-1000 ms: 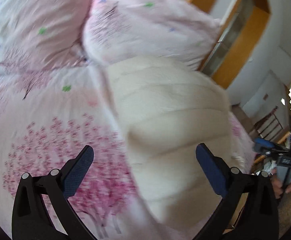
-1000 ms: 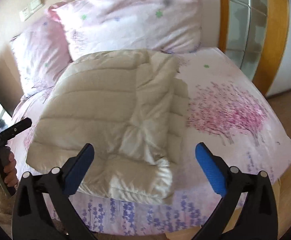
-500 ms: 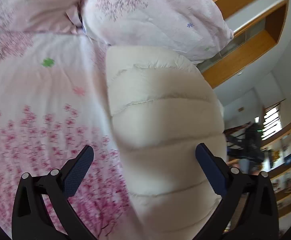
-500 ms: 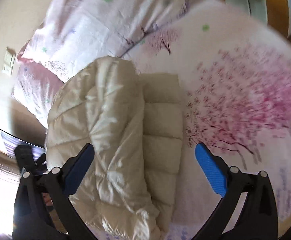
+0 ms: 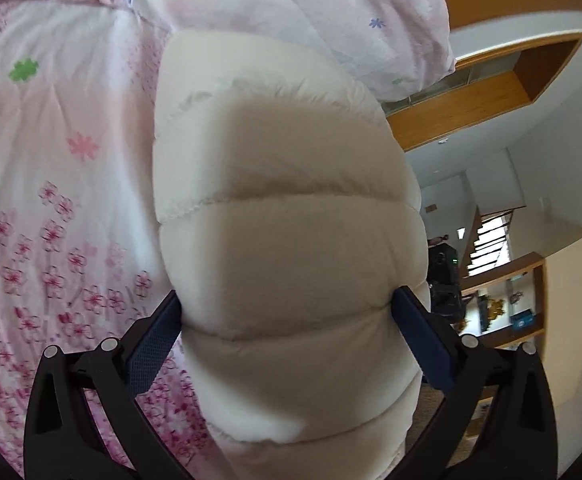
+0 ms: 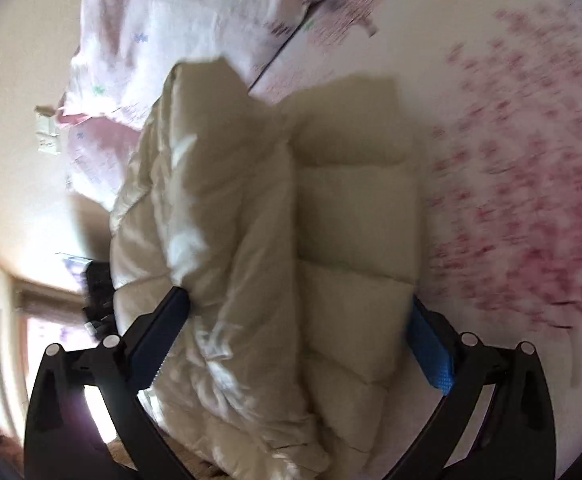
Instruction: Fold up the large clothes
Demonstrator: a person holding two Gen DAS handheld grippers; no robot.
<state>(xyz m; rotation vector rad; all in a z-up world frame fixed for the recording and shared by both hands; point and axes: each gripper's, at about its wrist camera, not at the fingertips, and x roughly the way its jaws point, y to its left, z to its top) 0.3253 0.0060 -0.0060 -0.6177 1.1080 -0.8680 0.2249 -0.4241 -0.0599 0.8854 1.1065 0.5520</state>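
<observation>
**Both tools straddle folded puffer coat on bed**

Left wrist view: the left tool (image 5: 287,332), spread wide, has both pads against the cream quilted coat (image 5: 287,216) on the floral bed (image 5: 51,160); a pillow (image 5: 311,8) and wooden shelves (image 5: 503,304) lie beyond.

Right wrist view: blurred, showing the coat's (image 6: 275,240) folded layers; the right tool (image 6: 295,340), also wide, brackets them.

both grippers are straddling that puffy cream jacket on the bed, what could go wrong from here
The puffy cream quilted jacket bulges between the left gripper pads, which sit wide apart, so closing may pinch only slippery padding and slide off.

In the right wrist view, the right gripper spans both the folded-over layer and the panel under it; lifting could drag both and undo the fold.

The jacket lies against the pink floral pillow, which could get shoved.
</observation>
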